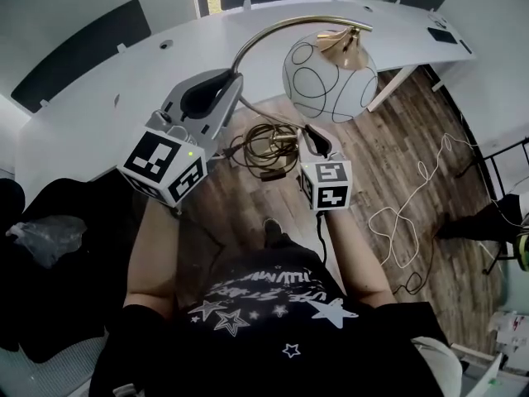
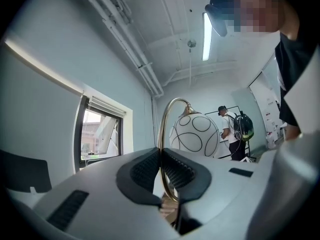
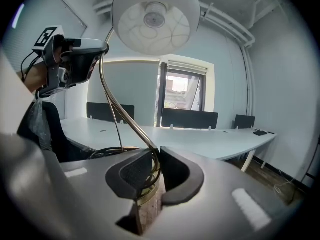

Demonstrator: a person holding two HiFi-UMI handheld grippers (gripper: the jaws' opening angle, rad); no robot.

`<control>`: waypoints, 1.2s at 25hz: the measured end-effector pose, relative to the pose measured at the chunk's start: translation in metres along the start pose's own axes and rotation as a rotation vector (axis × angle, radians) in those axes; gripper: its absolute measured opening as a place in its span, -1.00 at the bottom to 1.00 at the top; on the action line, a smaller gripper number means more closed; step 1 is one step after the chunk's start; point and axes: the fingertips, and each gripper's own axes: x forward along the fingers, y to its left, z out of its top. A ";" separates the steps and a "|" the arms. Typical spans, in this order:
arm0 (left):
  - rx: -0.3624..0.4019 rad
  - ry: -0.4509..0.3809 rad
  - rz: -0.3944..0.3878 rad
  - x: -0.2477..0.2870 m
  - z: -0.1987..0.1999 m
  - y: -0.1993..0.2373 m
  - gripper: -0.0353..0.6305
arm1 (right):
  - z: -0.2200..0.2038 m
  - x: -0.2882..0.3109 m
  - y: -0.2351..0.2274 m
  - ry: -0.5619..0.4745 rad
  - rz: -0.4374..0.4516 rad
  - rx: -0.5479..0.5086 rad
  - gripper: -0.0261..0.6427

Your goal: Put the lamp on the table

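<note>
- Office, curved white tabletop (image 1: 99, 89), wood floor (image 1: 397, 131), cable coil (image 1: 264, 147) on the floor.
- Lamp (image 1: 329, 69) is airborne over the floor, short of the tabletop's near edge.
- Left gripper (image 1: 225, 85): jaws clamped on the curved brass arm.
- Right gripper (image 1: 318, 139): jaws nearly closed, pinching the stem low down.
- Step looks like carry. Next: lift over the near edge, keep upright, seat the base, then release.

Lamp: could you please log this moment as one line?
lamp: held before table, not on it | left hand-held gripper: shut on lamp high up | right hand-held gripper: shut on lamp near its base
</note>
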 end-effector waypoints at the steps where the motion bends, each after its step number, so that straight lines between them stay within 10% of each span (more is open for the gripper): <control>1: 0.001 0.001 0.001 0.001 0.003 0.000 -0.80 | 0.002 -0.001 -0.001 0.002 0.001 0.000 -0.78; 30: 0.019 0.012 0.031 0.052 -0.024 0.000 -0.80 | -0.016 0.039 -0.047 -0.016 0.047 0.008 -0.78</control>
